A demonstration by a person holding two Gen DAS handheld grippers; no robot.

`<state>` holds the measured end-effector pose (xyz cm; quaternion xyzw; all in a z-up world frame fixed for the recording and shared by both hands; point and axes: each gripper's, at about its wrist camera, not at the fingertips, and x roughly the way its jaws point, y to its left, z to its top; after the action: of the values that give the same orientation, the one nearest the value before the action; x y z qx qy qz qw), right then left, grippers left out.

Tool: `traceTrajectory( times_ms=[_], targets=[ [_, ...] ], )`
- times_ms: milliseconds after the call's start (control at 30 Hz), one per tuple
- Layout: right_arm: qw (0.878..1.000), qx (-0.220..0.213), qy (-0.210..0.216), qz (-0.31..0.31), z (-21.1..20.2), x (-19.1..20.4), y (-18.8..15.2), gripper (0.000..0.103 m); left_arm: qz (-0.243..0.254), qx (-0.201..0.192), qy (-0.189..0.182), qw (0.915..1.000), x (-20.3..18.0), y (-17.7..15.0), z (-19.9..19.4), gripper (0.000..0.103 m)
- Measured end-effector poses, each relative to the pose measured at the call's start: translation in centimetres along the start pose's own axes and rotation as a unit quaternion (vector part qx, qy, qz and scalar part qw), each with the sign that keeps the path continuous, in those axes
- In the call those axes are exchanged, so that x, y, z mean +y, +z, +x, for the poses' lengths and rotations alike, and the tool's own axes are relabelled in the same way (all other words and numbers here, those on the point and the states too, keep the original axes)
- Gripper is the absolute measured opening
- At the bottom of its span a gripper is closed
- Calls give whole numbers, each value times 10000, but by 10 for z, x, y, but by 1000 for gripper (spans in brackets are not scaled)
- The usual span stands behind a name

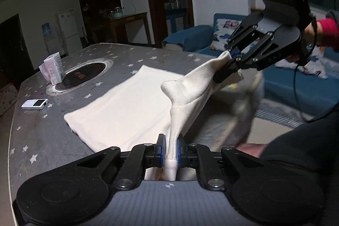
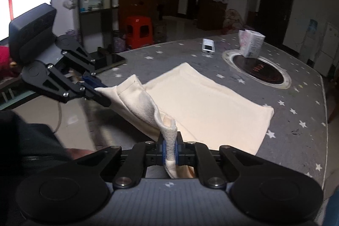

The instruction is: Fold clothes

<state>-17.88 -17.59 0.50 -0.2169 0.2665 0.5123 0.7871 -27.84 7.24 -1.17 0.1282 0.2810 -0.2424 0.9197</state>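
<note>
A cream cloth (image 1: 127, 107) lies mostly flat on the grey star-patterned table (image 1: 42, 137); it also shows in the right wrist view (image 2: 211, 107). My left gripper (image 1: 170, 147) is shut on one near corner of the cloth, lifted off the table. My right gripper (image 2: 169, 147) is shut on the other near corner. Each gripper shows in the other's view: the right gripper (image 1: 229, 60) at upper right, the left gripper (image 2: 95, 88) at left. The near edge of the cloth hangs raised between them.
A tissue box (image 1: 53, 69) stands on a round inset hob (image 1: 82, 75) at the table's far side. A small white device (image 1: 35, 104) lies near the table edge. A dark tablet (image 2: 110, 60) lies at the table's corner. A blue sofa (image 1: 296, 86) stands beyond the table.
</note>
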Motion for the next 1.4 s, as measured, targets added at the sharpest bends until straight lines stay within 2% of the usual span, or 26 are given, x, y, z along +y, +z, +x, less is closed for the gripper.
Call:
traceTrajectory(
  times_ms=[167, 333, 533, 733, 900, 1033, 1100, 1133, 1300, 1400],
  targets=[
    [9997, -61, 45, -218, -21, 20, 9, 6, -233, -119, -25, 9997, -1, 9, -26, 11],
    [9994, -100, -92, -316, -10, 4, 34, 6, -336, -201, 178, 9991, 14, 21, -18, 11],
    [9994, 68, -152, -305, 28, -39, 69, 6, -524, -160, 434, 9976, 58, 38, 14, 11],
    [9989, 344, -268, -194, 91, -80, 93, 6, -1120, 171, 645, 9915, 116, 42, 62, 11],
    [9971, 585, -454, 152, 150, -102, 90, 7, -1567, 510, 867, 9825, 151, 34, 103, 11],
    [9948, 643, -557, 558, 176, -112, 78, 14, -1731, 669, 1042, 9771, 161, 25, 118, 14],
    [9933, 588, -656, 754, 177, -116, 73, 27, -1815, 699, 1111, 9746, 165, 23, 121, 15],
    [9924, 551, -696, 853, 176, -118, 72, 28, -1857, 715, 1146, 9733, 167, 22, 122, 16],
    [9846, 408, -1080, 1309, 154, -127, 65, 28, -1946, 674, 1536, 9664, 171, 21, 121, 21],
    [9821, 271, -1078, 1523, 138, -128, 59, 28, -2090, 471, 1646, 9628, 169, 26, 112, 21]
  ],
)
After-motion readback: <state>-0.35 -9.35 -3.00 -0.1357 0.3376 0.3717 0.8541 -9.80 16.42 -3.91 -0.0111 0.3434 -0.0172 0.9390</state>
